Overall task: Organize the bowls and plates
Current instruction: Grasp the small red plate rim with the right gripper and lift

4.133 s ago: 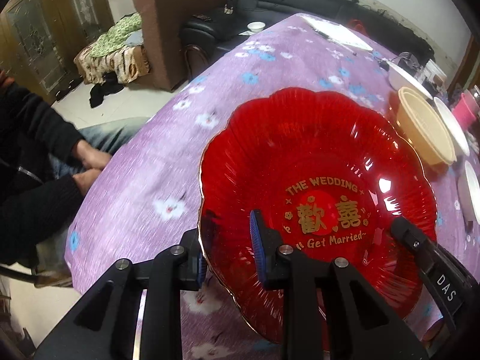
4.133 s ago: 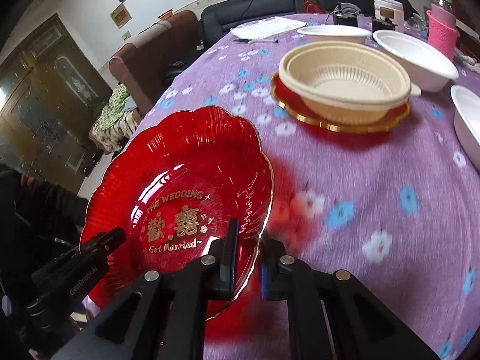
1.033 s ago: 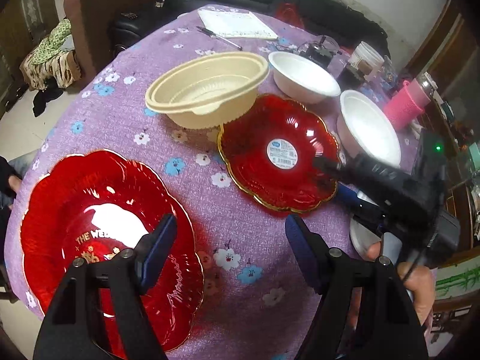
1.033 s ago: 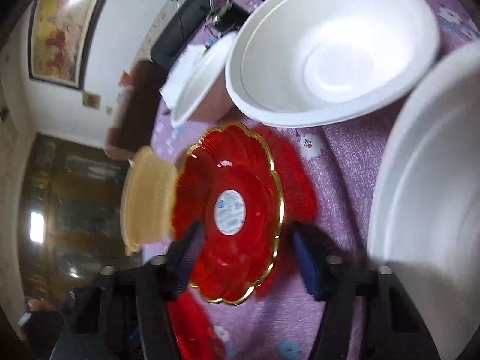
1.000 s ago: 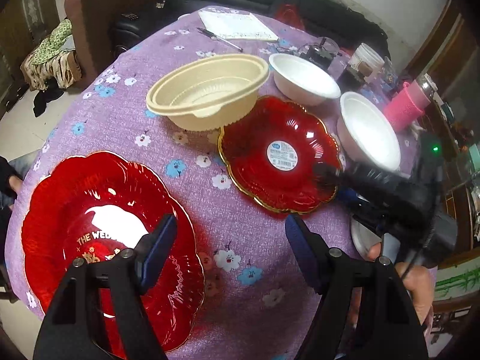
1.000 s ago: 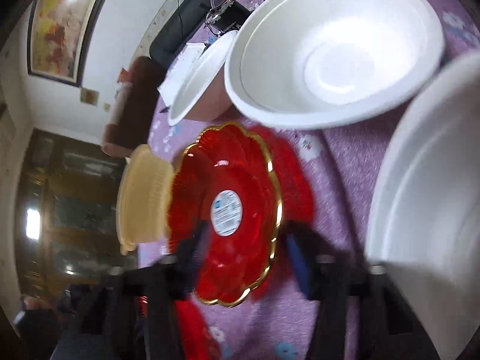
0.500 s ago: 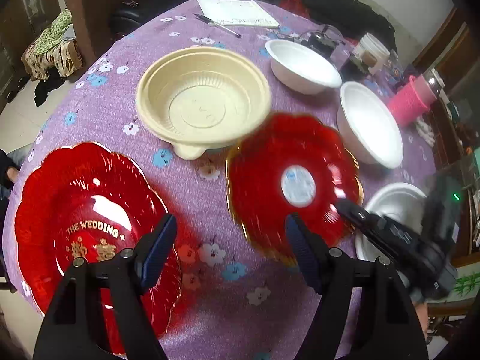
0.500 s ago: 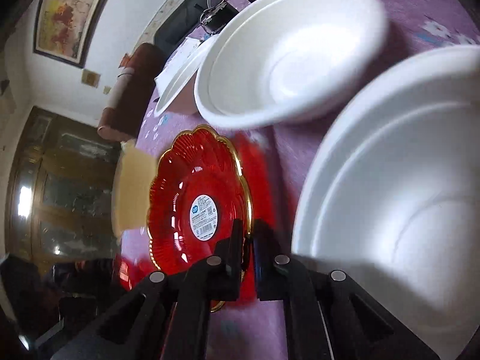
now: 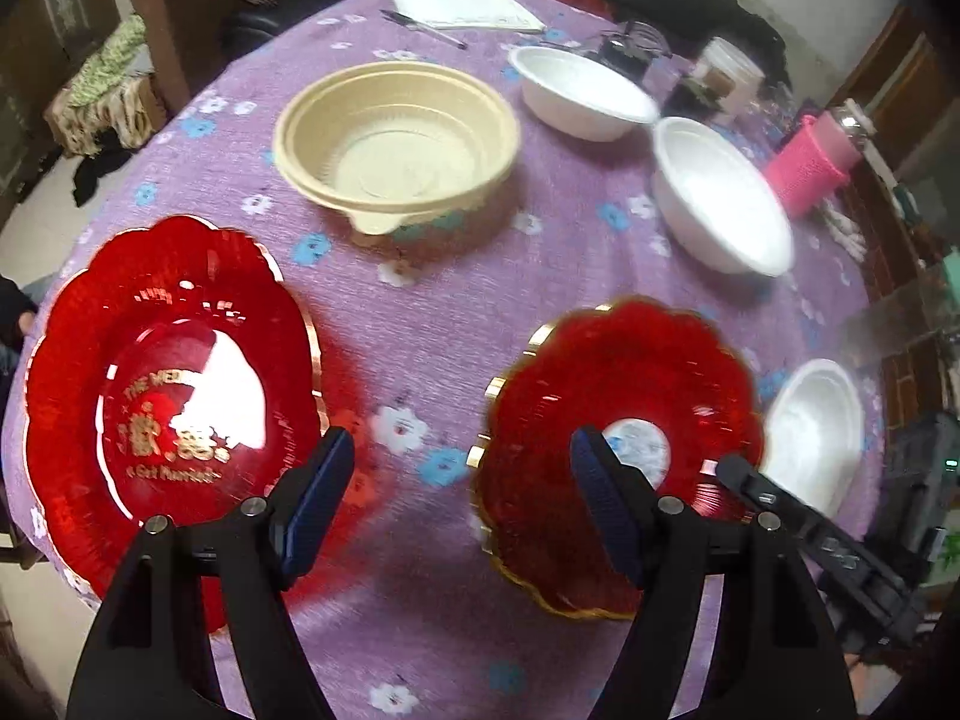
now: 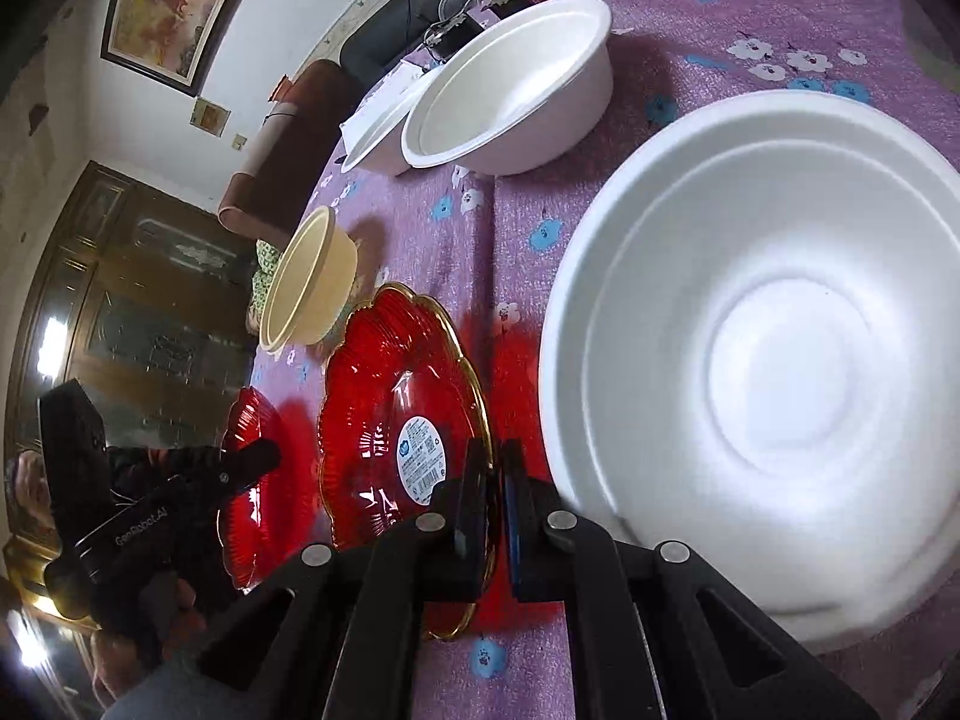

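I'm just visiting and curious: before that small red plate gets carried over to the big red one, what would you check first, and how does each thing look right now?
1. Right gripper closed on the rim of the small red plate: ok, both fingers pinch the gold edge.
2. Plate lifted off the purple tablecloth: cannot tell; it looks tilted.
3. Left gripper out of the way: ok, open and holding nothing.
4. Big red wedding plate free to take another plate: ok, nothing lies on it.
5. Near white bowl clear of the gripper: not ok, it sits very close beside the right finger.
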Demonstrator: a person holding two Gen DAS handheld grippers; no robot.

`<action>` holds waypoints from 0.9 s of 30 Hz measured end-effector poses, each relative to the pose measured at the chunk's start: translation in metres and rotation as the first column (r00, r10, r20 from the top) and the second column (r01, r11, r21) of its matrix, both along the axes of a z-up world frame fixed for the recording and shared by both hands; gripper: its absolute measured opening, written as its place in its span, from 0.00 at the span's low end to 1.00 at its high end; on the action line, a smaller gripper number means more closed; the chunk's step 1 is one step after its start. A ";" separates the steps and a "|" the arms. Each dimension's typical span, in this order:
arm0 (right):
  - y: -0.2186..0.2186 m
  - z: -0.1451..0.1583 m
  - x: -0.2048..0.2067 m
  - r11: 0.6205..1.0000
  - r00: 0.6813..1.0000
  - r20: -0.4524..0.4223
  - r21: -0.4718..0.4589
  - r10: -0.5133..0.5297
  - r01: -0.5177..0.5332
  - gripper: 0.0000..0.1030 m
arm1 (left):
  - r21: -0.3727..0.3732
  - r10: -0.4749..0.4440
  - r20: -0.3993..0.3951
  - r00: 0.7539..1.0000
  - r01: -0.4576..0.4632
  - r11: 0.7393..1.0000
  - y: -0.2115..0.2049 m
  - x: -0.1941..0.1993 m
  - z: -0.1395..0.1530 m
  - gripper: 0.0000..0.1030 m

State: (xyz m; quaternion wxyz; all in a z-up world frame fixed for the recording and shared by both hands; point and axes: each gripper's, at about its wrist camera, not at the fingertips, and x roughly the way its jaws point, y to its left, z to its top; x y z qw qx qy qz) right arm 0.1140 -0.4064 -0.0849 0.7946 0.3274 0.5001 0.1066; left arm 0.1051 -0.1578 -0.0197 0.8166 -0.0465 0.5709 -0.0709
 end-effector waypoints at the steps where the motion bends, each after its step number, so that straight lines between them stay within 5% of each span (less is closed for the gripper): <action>1: 0.000 0.000 0.000 1.000 1.000 -0.001 0.000 0.002 -0.002 0.04 | -0.005 -0.009 0.013 1.000 0.009 1.000 -0.002 -0.001 0.005 0.72; 5: -0.002 -0.004 -0.001 1.000 1.000 -0.011 0.009 0.004 -0.004 0.04 | 0.034 -0.041 0.041 0.998 0.039 0.999 -0.012 0.001 0.016 0.72; 11: -0.004 -0.005 -0.005 1.000 1.000 -0.019 -0.002 0.012 -0.012 0.04 | 0.180 -0.081 -0.016 0.997 0.083 0.980 -0.017 -0.004 -0.008 0.72; 21: -0.004 -0.007 -0.007 1.000 0.999 -0.025 -0.005 0.021 -0.021 0.04 | 0.158 -0.002 -0.081 0.997 0.015 0.987 0.013 -0.020 -0.028 0.72; 27: -0.008 -0.012 -0.006 1.000 0.999 -0.039 0.010 0.014 -0.014 0.04 | 0.211 0.028 -0.092 0.995 -0.008 0.978 0.009 -0.011 -0.038 0.73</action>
